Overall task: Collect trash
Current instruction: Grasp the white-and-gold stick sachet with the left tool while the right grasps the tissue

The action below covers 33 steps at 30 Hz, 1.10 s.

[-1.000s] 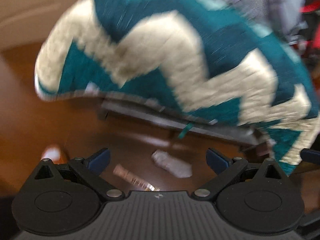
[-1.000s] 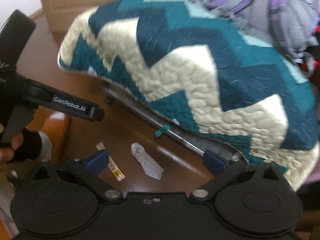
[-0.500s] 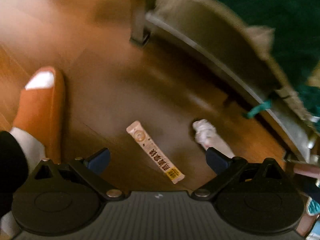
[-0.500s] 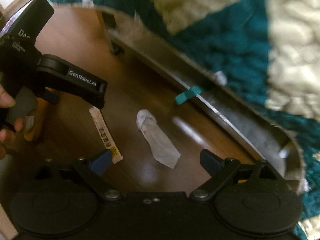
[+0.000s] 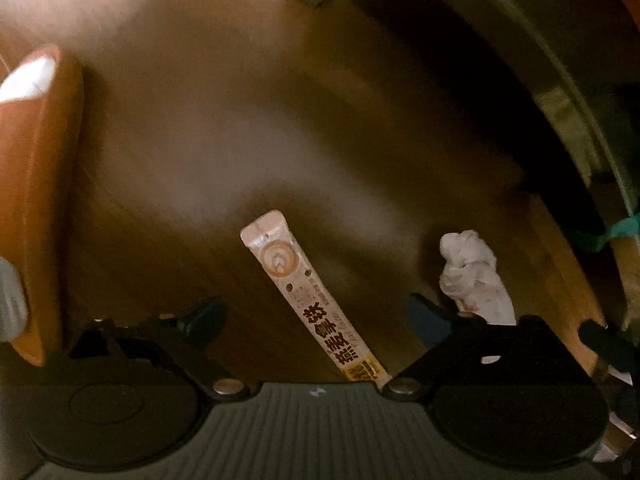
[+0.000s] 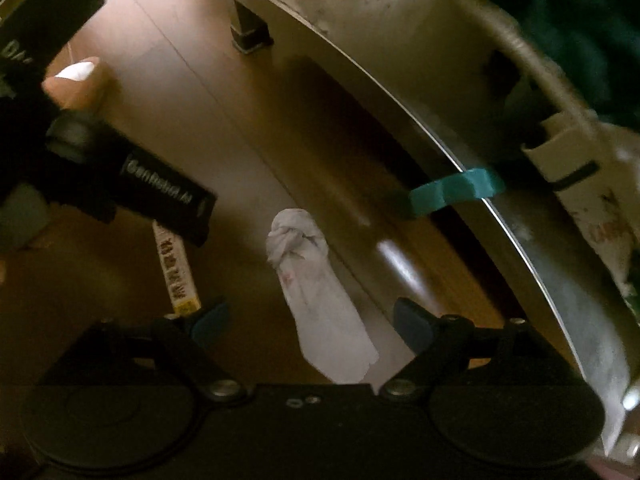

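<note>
Open wood floor (image 5: 240, 120) ahead, metal frame rail (image 6: 400, 92) right, orange slipper (image 5: 36, 200) left.

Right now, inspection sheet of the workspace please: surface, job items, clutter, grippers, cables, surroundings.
Surface: brown wooden floor, glossy.
Job's things: printed stick sachet and knotted white tissue, lying flat, apart.
Clutter: teal strap hanging from the furniture edge.
Grippers: left gripper closing, sachet between its jaws, no contact yet; right gripper closing astride the tissue.
Cables: nothing seen.
Surroundings: metal furniture frame, orange slipper.
</note>
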### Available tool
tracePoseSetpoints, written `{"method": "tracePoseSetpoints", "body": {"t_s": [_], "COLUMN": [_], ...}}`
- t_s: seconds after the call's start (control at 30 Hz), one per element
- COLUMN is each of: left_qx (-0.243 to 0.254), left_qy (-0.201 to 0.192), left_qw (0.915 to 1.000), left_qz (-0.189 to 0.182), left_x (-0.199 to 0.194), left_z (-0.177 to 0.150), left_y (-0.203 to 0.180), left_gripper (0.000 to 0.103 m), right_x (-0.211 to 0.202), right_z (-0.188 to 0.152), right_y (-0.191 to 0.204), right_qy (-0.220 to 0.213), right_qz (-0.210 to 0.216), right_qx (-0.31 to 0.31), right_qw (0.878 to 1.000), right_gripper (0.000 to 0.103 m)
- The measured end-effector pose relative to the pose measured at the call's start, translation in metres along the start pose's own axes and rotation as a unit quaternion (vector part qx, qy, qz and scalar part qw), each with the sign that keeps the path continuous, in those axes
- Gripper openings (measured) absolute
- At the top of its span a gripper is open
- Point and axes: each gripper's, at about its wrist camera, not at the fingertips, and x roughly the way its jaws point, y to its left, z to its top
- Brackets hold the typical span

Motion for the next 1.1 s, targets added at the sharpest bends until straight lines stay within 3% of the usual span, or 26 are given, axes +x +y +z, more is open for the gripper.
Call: {"method": "tracePoseSetpoints", "body": {"t_s": [0.23, 0.37, 0.47, 0.53, 0.6, 0.67, 0.77, 0.83, 0.9, 1.1], "left_qx": [0.010, 0.008, 0.009, 0.008, 0.009, 0.012, 0.011, 0.013, 0.017, 0.041], "left_qy": [0.010, 0.008, 0.012, 0.005, 0.003, -0.001, -0.004, -0.005, -0.005, -0.006], "left_qw": [0.9999, 0.9999, 0.9999, 0.9999, 0.9999, 0.9999, 0.9999, 0.9999, 0.9998, 0.9991], "left_qz": [-0.006, -0.008, -0.005, -0.004, -0.002, 0.001, 0.004, 0.000, -0.002, -0.013], "left_x": [0.013, 0.015, 0.018, 0.017, 0.016, 0.015, 0.013, 0.011, 0.008, 0.001], "left_z": [-0.002, -0.001, -0.001, 0.000, 0.000, -0.001, -0.001, -0.002, -0.002, -0.008], "left_y": [-0.007, -0.007, -0.004, -0.005, -0.007, -0.009, -0.009, -0.009, -0.007, 0.002], "left_gripper": [0.065, 0.062, 0.050, 0.050, 0.050, 0.039, 0.032, 0.030, 0.029, 0.025], "right_x": [0.030, 0.045, 0.054, 0.060, 0.066, 0.070, 0.071, 0.072, 0.070, 0.055], "right_z": [0.004, 0.010, 0.012, 0.014, 0.014, 0.014, 0.013, 0.013, 0.012, -0.001], "right_y": [-0.001, -0.003, -0.001, 0.003, 0.007, 0.011, 0.014, 0.016, 0.017, 0.014], "right_qy": [0.003, 0.007, 0.009, 0.013, 0.019, 0.024, 0.024, 0.022, 0.025, 0.027], "right_qz": [0.001, -0.003, -0.004, -0.004, -0.007, -0.009, -0.013, -0.013, -0.022, -0.016], "right_qx": [-0.019, -0.018, -0.018, -0.022, -0.025, -0.026, -0.016, -0.007, 0.006, 0.088], "right_qw": [1.000, 1.000, 1.000, 1.000, 0.999, 0.999, 0.999, 1.000, 0.999, 0.996], "right_gripper": [0.084, 0.080, 0.077, 0.073, 0.067, 0.057, 0.047, 0.036, 0.011, 0.005]}}
